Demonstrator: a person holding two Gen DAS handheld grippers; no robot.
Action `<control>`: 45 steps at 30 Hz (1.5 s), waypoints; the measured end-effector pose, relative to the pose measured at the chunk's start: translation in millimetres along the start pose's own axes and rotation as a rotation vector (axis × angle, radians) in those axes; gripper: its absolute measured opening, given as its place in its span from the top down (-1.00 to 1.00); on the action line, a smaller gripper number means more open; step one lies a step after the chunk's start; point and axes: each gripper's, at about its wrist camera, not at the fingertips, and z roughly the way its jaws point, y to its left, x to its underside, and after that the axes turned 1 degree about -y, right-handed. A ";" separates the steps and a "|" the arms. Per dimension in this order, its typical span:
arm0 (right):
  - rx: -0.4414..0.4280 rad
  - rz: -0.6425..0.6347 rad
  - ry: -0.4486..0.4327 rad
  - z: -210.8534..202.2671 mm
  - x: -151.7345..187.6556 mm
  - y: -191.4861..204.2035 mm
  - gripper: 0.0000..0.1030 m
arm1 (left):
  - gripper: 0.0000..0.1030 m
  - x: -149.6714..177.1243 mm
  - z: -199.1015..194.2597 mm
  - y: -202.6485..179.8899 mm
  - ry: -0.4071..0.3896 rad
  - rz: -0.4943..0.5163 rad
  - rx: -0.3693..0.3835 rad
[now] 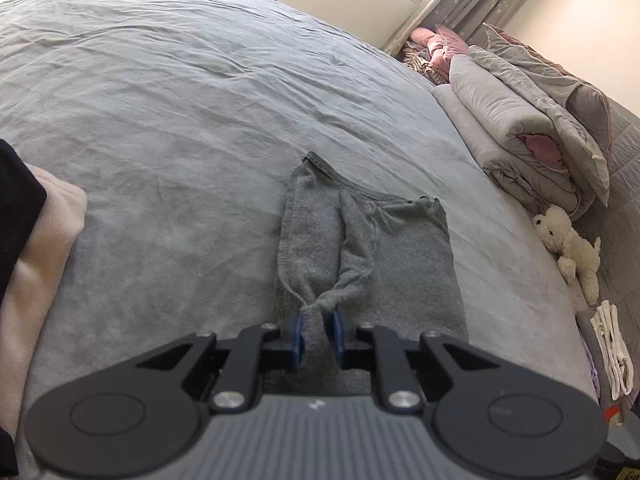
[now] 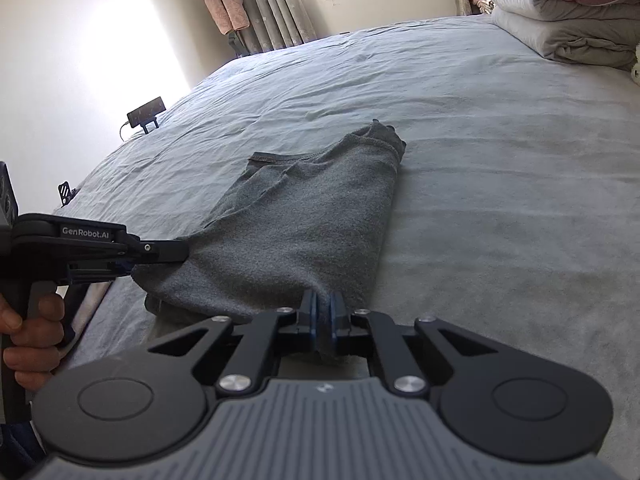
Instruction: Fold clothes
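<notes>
A grey garment (image 2: 304, 216) lies on the bed (image 2: 500, 160), partly folded, with its near edge lifted off the sheet by both grippers. The left gripper (image 1: 318, 338) is clenched on a bunched, twisted corner of the cloth, its blue pads (image 1: 297, 340) pressed to either side of the fabric. The right gripper (image 2: 323, 320) is likewise clamped on the other near corner, a thin fold of cloth pinched between its fingers. In the right wrist view the left gripper comes in from the side, held by a hand (image 2: 28, 332), and bites the garment's near left corner, so the two grips sit at opposite ends of the same near edge. From that edge the garment runs straight away from both sets of fingers, its long axis pointing toward the far side of the bed, where the neckline and hems lie flat on the sheet. Both grippers look about equally near the cloth. Judging by this, any fold would carry the held edge forward over the resting far part, and the twisted left corner could drag the layers askew.
</notes>
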 end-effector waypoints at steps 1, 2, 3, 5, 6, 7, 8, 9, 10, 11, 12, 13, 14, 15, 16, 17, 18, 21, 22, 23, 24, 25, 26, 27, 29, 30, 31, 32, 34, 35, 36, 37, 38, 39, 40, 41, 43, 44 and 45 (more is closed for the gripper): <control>0.003 -0.001 -0.009 -3.7 -0.9 0.0 0.89 | 0.70 0.7 -1.0 -1.7 -0.005 0.009 0.007; 0.006 -0.008 -0.012 -5.5 -1.4 0.1 0.90 | 0.70 1.3 -0.4 -2.7 -0.004 0.017 0.004; 0.009 -0.014 -0.012 -6.2 -1.3 0.2 0.92 | 0.70 1.9 0.9 -2.9 0.000 0.022 -0.003; 0.014 -0.035 0.009 -0.8 2.1 1.5 0.92 | 0.70 3.0 3.6 -3.2 0.007 0.031 -0.018; 0.012 -0.061 0.020 2.7 4.7 4.5 0.89 | 0.70 3.6 4.9 -3.4 0.011 0.036 -0.025; 0.011 -0.087 0.027 5.3 6.9 7.6 0.85 | 0.70 4.2 6.2 -3.6 0.015 0.041 -0.032; 0.015 -0.108 0.028 4.9 6.8 10.0 0.84 | 0.70 4.7 7.6 -3.8 0.018 0.046 -0.040; 0.012 -0.115 0.030 3.9 5.0 9.8 0.80 | 0.70 5.3 8.9 -3.9 0.022 0.051 -0.047; 0.010 -0.120 0.031 2.6 3.3 9.4 0.79 | 0.70 5.9 10.2 -4.1 0.026 0.056 -0.055; 0.015 -0.123 0.023 0.1 2.1 8.2 0.79 | 0.70 6.4 11.5 -4.3 0.030 0.061 -0.062; 0.024 -0.130 0.003 -3.3 1.7 8.0 0.79 | 0.69 6.7 11.9 -3.9 0.033 0.062 -0.064; 0.032 -0.145 -0.024 -7.0 1.6 9.2 0.79 | 0.67 5.9 11.2 -2.1 0.037 0.053 -0.062; 0.034 -0.159 -0.047 -10.1 1.7 10.5 0.77 | 0.64 4.7 10.4 0.3 0.041 0.037 -0.059; 0.021 -0.167 -0.057 -11.1 1.9 12.1 0.76 | 0.62 3.5 9.6 2.7 0.044 0.022 -0.056; 0.011 -0.177 -0.060 -10.5 2.7 14.0 0.76 | 0.54 2.3 8.8 5.1 0.048 0.007 -0.054; 0.012 -0.189 -0.039 -5.2 5.2 16.4 0.76 | 0.46 1.1 8.0 7.6 0.052 -0.008 -0.051; 0.013 -0.201 -0.018 0.1 7.8 18.8 0.76 | 0.43 -0.1 7.2 10.0 0.055 -0.023 -0.049; 0.020 -0.241 0.019 10.3 13.5 26.4 0.70 | 0.37 -0.5 5.9 12.3 0.058 -0.029 -0.053; 0.024 -0.256 0.019 11.1 14.5 29.1 0.70 | 0.35 -0.6 5.8 12.5 0.060 -0.027 -0.057; 0.023 -0.266 0.020 11.6 15.3 31.1 0.70 | 0.32 -0.7 5.4 12.8 0.061 -0.027 -0.061; 0.003 -0.258 0.027 11.5 15.3 31.1 0.70 | 0.32 -0.9 5.1 13.2 0.060 -0.027 -0.063; -0.022 -0.246 0.044 12.7 16.2 31.0 0.70 | 0.32 -1.2 4.8 13.6 0.059 -0.028 -0.066; -0.041 -0.241 0.068 15.2 19.0 32.7 0.70 | 0.32 -1.4 4.5 13.9 0.059 -0.028 -0.068; -0.028 -0.266 0.067 16.2 21.9 37.0 0.70 | 0.32 -1.4 4.4 13.7 0.059 -0.026 -0.070; -0.002 -0.316 0.064 18.3 27.8 45.5 0.70 | 0.32 -0.9 4.5 12.4 0.063 -0.017 -0.074; 0.007 -0.334 0.061 18.5 29.6 48.8 0.70 | 0.32 -0.1 4.8 11.2 0.066 -0.009 -0.078; -0.004 -0.324 0.046 15.0 26.8 48.3 0.70 | 0.33 1.0 5.2 9.8 0.070 0.003 -0.085; -0.030 -0.304 0.014 8.1 20.8 46.1 0.70 | 0.33 2.2 5.6 8.4 0.074 0.015 -0.091; -0.053 -0.272 -0.052 -4.0 9.5 41.9 0.70 | 0.32 4.3 6.4 5.7 0.080 0.039 -0.104; -0.046 -0.254 -0.079 -7.2 4.4 38.7 0.70 | 0.32 4.7 6.6 4.9 0.079 0.048 -0.110; -0.037 -0.235 -0.080 -5.5 1.9 34.9 0.70 | 0.31 4.7 6.7 4.2 0.078 0.053 -0.115; -0.028 -0.215 -0.074 -2.2 0.3 30.9 0.70 | 0.31 4.5 6.8 4.0 0.078 0.054 -0.118; -0.018 -0.193 -0.043 6.2 1.6 26.3 0.70 | 0.31 4.2 7.0 4.1 0.078 0.050 -0.120; -0.011 -0.174 -0.005 15.2 4.9 22.0 0.70 | 0.31 3.9 7.0 4.2 0.079 0.048 -0.120; -0.009 -0.158 0.028 23.3 9.3 18.7 0.73 | 0.31 3.5 6.1 4.2 0.075 0.046 -0.122; -0.009 -0.164 0.028 23.6 9.9 19.5 0.74 | 0.30 2.7 3.5 3.8 0.062 0.047 -0.126; -0.008 -0.172 0.028 24.2 11.2 21.1 0.74 | 0.35 0.9 -7.0 1.6 -0.001 0.049 -0.129; -0.007 -0.169 0.031 24.1 11.5 21.2 0.74 | 0.39 0.0 -16.4 -0.5 -0.060 0.049 -0.119; -0.007 -0.165 0.033 24.0 12.0 21.1 0.74 | 0.39 -0.9 -25.0 -3.7 -0.109 0.059 -0.092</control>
